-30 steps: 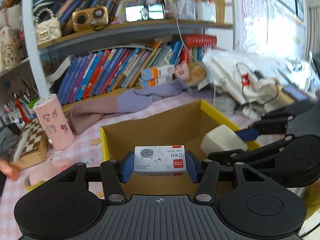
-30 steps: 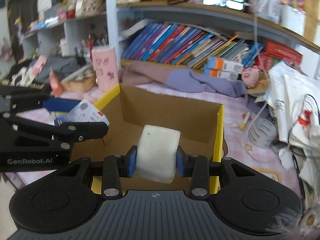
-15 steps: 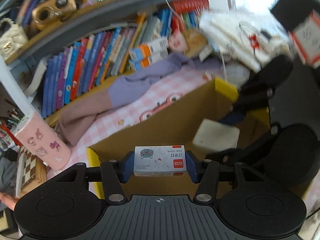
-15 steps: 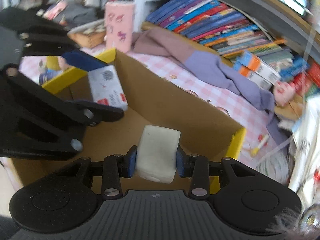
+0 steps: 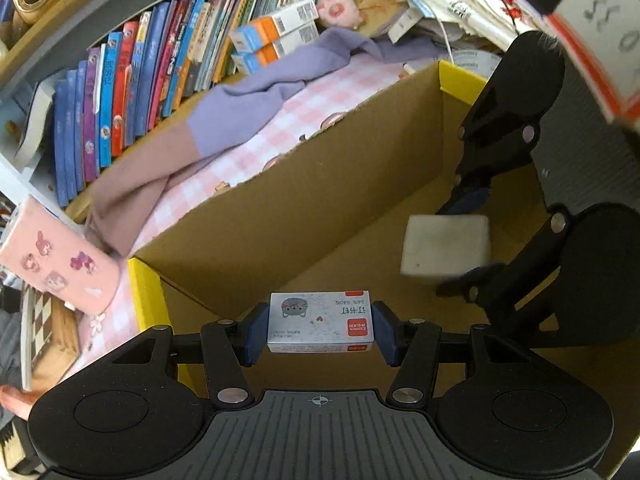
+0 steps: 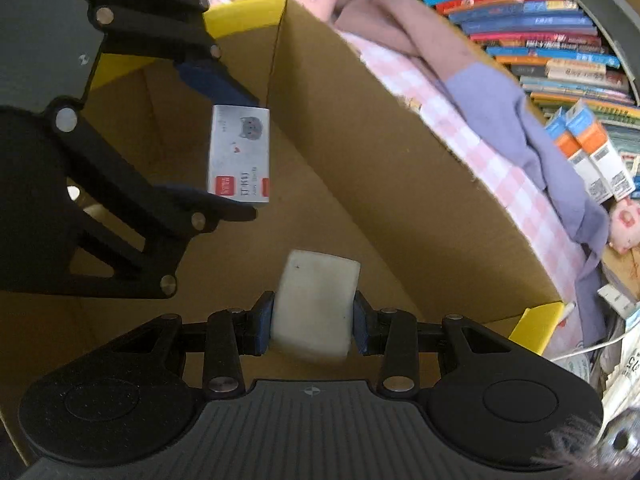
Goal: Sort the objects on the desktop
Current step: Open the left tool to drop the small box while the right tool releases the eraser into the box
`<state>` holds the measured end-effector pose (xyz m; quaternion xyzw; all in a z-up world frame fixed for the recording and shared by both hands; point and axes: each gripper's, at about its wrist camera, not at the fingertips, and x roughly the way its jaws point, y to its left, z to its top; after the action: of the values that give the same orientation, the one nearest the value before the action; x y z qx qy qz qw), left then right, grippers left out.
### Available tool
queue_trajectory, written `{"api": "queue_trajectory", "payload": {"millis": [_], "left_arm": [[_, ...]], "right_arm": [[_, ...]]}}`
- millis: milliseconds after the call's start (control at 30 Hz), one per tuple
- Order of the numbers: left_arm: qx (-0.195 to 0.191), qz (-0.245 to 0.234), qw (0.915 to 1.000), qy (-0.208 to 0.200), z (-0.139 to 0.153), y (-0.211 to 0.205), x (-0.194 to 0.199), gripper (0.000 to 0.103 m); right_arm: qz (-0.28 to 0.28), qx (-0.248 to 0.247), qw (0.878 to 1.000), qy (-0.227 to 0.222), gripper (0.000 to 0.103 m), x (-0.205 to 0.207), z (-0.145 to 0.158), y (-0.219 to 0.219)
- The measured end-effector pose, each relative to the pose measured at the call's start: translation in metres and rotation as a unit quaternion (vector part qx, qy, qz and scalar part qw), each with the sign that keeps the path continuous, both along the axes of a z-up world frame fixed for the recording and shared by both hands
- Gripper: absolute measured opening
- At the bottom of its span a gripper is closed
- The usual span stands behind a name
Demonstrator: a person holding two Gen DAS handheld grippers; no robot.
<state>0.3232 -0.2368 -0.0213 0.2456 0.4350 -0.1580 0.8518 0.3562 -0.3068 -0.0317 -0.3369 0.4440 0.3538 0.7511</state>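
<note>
My left gripper (image 5: pixel 320 330) is shut on a small grey staple box (image 5: pixel 320 322) with a cat picture and holds it inside an open cardboard box (image 5: pixel 320 184) with yellow rims. My right gripper (image 6: pixel 314 322) is shut on a white eraser block (image 6: pixel 314 304) and holds it inside the same cardboard box (image 6: pixel 400 152). The eraser block (image 5: pixel 446 246) and right gripper show at the right of the left wrist view. The staple box (image 6: pixel 240 154) and left gripper show at the upper left of the right wrist view.
A pink patterned cup (image 5: pixel 56 256) stands left of the box. A purple and mauve cloth (image 5: pixel 240 108) lies behind it on a pink checked tablecloth (image 5: pixel 256 148). Rows of books (image 5: pixel 132 80) fill the shelf behind. Cables and papers (image 5: pixel 460 12) lie at right.
Both grippers have tilted down and moved lower into the cardboard box, each still holding its object. The box interior now fills both views.
</note>
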Motion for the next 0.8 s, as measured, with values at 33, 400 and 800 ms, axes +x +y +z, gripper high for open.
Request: {"api": "queue_trajectory", "payload": {"millis": [33, 400, 800], "left_arm": [[0.0, -0.001, 1.0, 0.0, 0.0, 0.0, 0.0, 0.055], [-0.01, 0.022, 0.9988, -0.042, 0.011, 0.007, -0.008, 0.075], [-0.063, 0.066, 0.9885, -0.12, 0.049, 0.023, -0.056, 0.085]], "right_arm": [[-0.001, 0.001, 1.0, 0.003, 0.036, 0.001, 0.0, 0.0], [-0.015, 0.035, 0.999, -0.016, 0.059, -0.007, 0.011, -0.005], [-0.082, 0.126, 0.988, -0.043, 0.06, -0.028, 0.053, -0.034]]}}
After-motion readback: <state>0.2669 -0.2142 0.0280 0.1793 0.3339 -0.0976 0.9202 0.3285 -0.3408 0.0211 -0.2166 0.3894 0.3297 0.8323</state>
